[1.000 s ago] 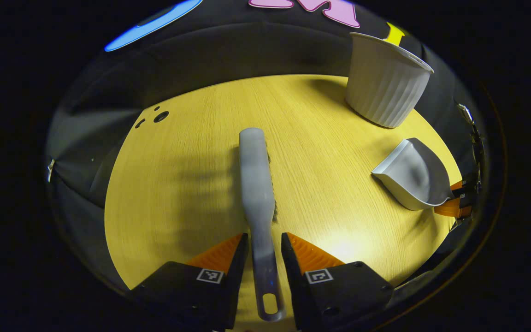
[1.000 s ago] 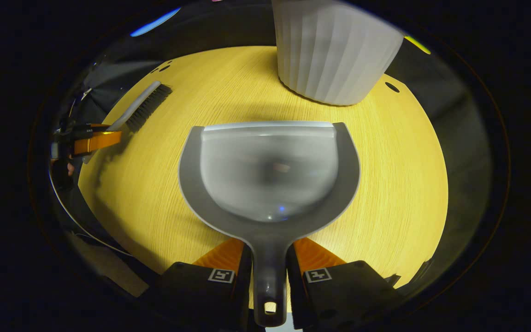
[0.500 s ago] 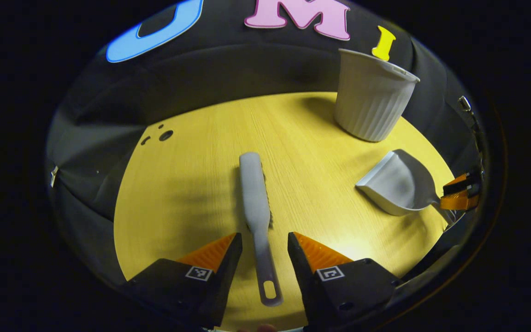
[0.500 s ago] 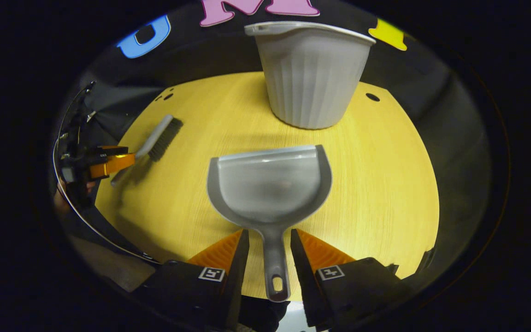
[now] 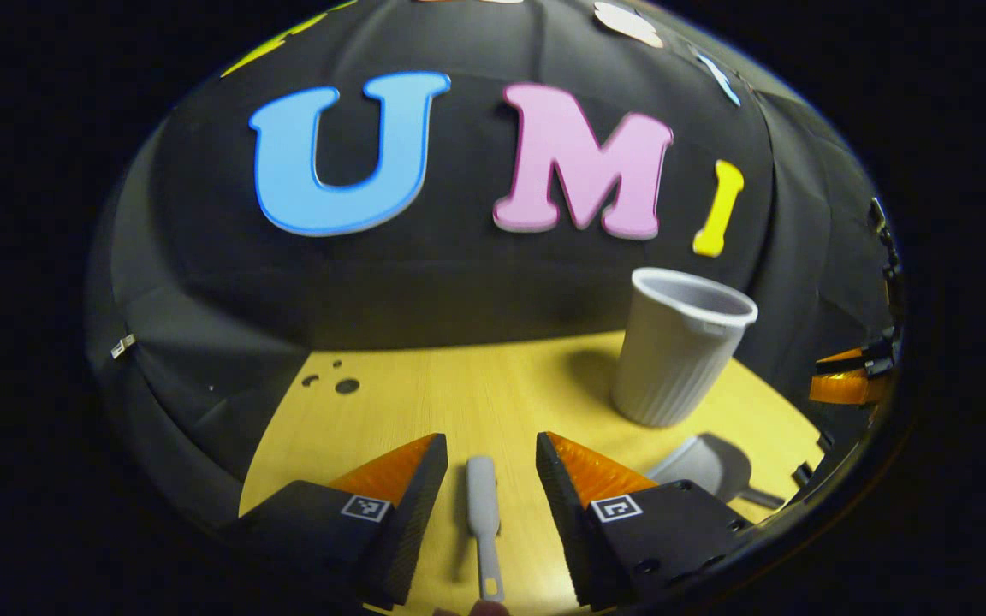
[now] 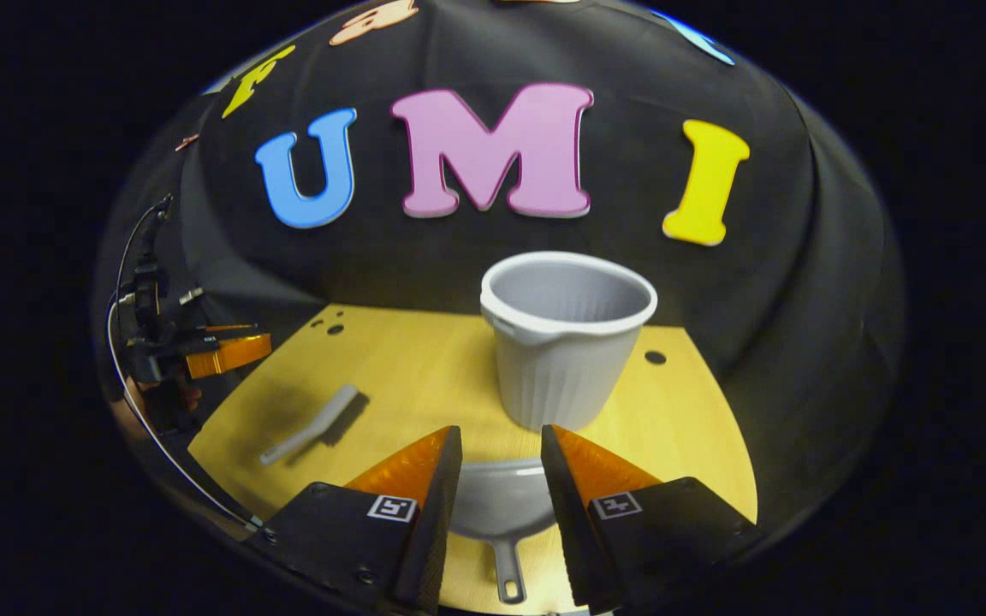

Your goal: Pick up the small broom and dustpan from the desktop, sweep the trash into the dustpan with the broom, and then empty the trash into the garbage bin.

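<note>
Broom and dustpan both lay flat on the yellow wooden tabletop, neither one held. In the left gripper view the broom lay lengthwise in the gap between the left gripper's fingers, its handle end with the hanging hole pointing to the near edge of the tabletop. Those fingers stood spread wide, clear of the broom on both sides, and the gripper hung above it. To the right, the ribbed white garbage bin stood upright near the far edge of the tabletop. The dustpan showed just in front of the bin, partly hidden behind the right-hand finger.

In the right gripper view the right gripper hung above the dustpan with its fingers spread apart, touching nothing. The pan's scoop faced the garbage bin, and its handle pointed to the near edge of the tabletop. The bin stood close behind the pan, open and upright; I could not tell whether anything lay inside. Off toward the left edge of the tabletop the broom lay aslant, well apart from the dustpan. Beyond that edge, the left gripper hung in the air, a hand dimly seen behind it. A few small round holes marked the far left corner.
</note>
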`<state>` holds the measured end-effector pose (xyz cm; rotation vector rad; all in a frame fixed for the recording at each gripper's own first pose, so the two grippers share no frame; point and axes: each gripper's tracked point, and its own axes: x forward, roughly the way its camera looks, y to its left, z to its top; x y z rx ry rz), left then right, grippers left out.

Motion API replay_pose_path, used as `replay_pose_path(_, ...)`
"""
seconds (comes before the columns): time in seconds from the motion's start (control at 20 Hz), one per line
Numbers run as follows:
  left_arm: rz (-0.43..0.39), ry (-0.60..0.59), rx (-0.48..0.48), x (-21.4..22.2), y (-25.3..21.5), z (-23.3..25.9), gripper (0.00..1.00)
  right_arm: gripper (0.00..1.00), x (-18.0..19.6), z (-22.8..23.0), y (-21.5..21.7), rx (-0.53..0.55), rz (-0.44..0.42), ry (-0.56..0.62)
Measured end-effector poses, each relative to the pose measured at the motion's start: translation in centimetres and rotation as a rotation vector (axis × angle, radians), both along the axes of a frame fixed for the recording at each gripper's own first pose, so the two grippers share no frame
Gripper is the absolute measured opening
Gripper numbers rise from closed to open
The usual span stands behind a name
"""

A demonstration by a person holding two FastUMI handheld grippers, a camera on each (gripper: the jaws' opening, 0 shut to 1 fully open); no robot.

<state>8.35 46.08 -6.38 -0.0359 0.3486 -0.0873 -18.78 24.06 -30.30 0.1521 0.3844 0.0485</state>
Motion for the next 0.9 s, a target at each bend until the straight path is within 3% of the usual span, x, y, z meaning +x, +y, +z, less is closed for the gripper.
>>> replay_pose_path(0.2,0.049,-0.175,0.012,0.5,1.0,6.7,0.74,0.59,1.0,7.2,-1.3,-0.026,-0.036,-0.154)
replay_pose_path(0.45,0.085,-0.335,-0.019,-1.0,1.5,13.8,0.78,0.59,1.7,15.1,-2.2,-0.138,-0.099,-0.338)
replay_pose_path(0.5,0.09,-0.345,-0.01,-1.1,1.6,14.4,0.79,0.65,1.6,15.7,-1.7,-0.144,-0.096,-0.354)
replay_pose_path(0.55,0.093,-0.35,0.001,-1.3,1.8,14.7,0.8,0.59,1.4,15.8,-1.2,-0.149,-0.087,-0.357)
replay_pose_path(0.65,0.087,-0.333,-0.007,-1.5,1.9,14.0,0.84,0.64,1.2,14.8,-0.5,-0.162,-0.071,-0.336)
replay_pose_path(0.75,0.095,-0.3,-0.028,-1.5,1.9,13.2,0.85,0.75,0.9,14.5,0.2,-0.15,-0.056,-0.321)
replay_pose_path(0.9,0.104,-0.275,-0.03,-2.0,2.5,12.5,0.88,0.77,0.8,14.3,0.6,-0.132,-0.049,-0.313)
